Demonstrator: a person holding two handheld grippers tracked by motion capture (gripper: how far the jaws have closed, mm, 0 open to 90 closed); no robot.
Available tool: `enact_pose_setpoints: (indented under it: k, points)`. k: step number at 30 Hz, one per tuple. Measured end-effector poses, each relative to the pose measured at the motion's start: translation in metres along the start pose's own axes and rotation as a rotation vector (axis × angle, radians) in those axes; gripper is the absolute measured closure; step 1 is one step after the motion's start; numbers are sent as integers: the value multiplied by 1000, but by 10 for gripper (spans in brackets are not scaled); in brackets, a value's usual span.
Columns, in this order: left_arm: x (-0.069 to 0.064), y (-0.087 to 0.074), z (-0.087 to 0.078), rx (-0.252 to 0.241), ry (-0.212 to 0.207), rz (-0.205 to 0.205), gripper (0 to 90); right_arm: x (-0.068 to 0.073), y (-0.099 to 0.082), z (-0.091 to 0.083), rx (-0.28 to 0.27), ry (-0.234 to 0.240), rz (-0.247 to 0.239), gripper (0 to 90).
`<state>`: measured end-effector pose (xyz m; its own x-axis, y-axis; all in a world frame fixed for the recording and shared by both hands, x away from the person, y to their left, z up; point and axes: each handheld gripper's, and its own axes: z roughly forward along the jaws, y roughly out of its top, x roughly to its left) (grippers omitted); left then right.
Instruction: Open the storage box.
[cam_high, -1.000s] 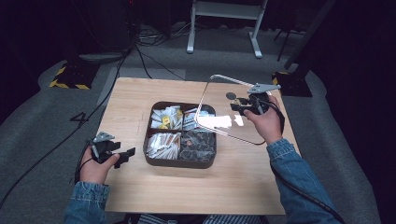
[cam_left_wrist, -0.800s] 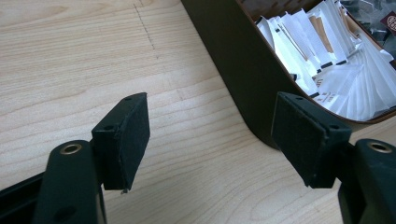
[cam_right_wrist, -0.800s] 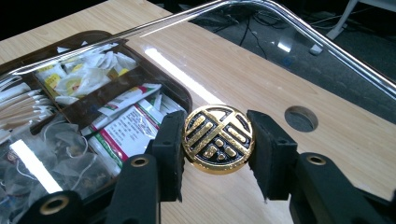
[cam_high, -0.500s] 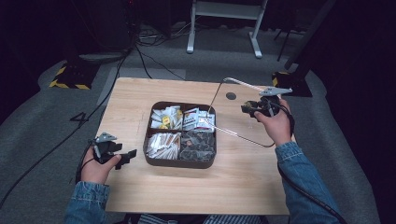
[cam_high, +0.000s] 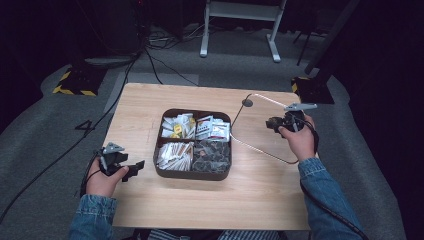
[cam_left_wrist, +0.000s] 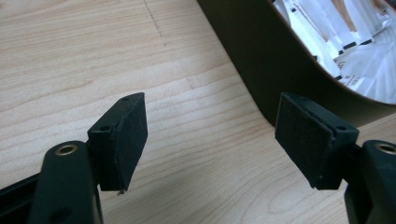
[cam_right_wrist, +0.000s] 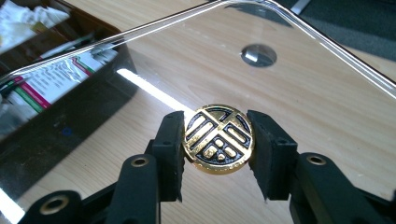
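My right gripper (cam_right_wrist: 215, 136) is shut on the round gold and black knob (cam_right_wrist: 219, 144) of a clear square lid (cam_right_wrist: 140, 79). In the high view the right gripper (cam_high: 273, 123) holds that lid (cam_high: 260, 152) tilted over the table, to the right of the dark brown four-part tray (cam_high: 192, 175). The tray is uncovered and holds several packets and sachets. Open and with nothing between its pads, my left gripper (cam_high: 137, 167) rests on the table just left of the tray's near left corner. In the left gripper view the left gripper (cam_left_wrist: 210, 135) faces the tray wall (cam_left_wrist: 261, 60).
A small round metal disc (cam_high: 247, 102) sits in the tabletop behind the lid, seen through the lid as the disc (cam_right_wrist: 259, 55). Bare wood lies around the tray. Beyond the table are cables on grey carpet and a white stand (cam_high: 240, 20).
My right gripper has carried the lid rightward, off the tray and lower toward the table. The left gripper has stayed put.
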<state>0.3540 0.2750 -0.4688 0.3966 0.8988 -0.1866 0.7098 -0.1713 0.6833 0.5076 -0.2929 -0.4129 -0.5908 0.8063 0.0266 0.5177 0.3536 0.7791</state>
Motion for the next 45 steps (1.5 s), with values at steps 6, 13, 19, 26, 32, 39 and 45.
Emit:
enact_pose_setpoints:
  k: [6, 13, 19, 26, 32, 39, 45]
  points:
    - [3, -2, 2, 14, 7, 2, 256, -8, -14, 5, 25, -15, 8, 594]
    - [4, -4, 4, 21, 11, 4, 254, -13, -28, 12, 53, -26, 5, 594]
    - [5, -5, 5, 28, 16, 7, 254, -17, -40, 17, 65, -37, 16, 594]
    - [5, -6, 6, 30, 13, 4, 254, -21, -53, 22, 90, -51, 22, 594]
    - [5, -6, 7, 33, 12, 6, 254, -20, -61, 26, 102, -48, 22, 594]
    - [5, -6, 7, 34, 10, 8, 253, -20, -69, 29, 115, -59, 15, 593]
    - [4, -6, 7, 36, 7, 8, 252, -21, -73, 29, 100, -56, 27, 591]
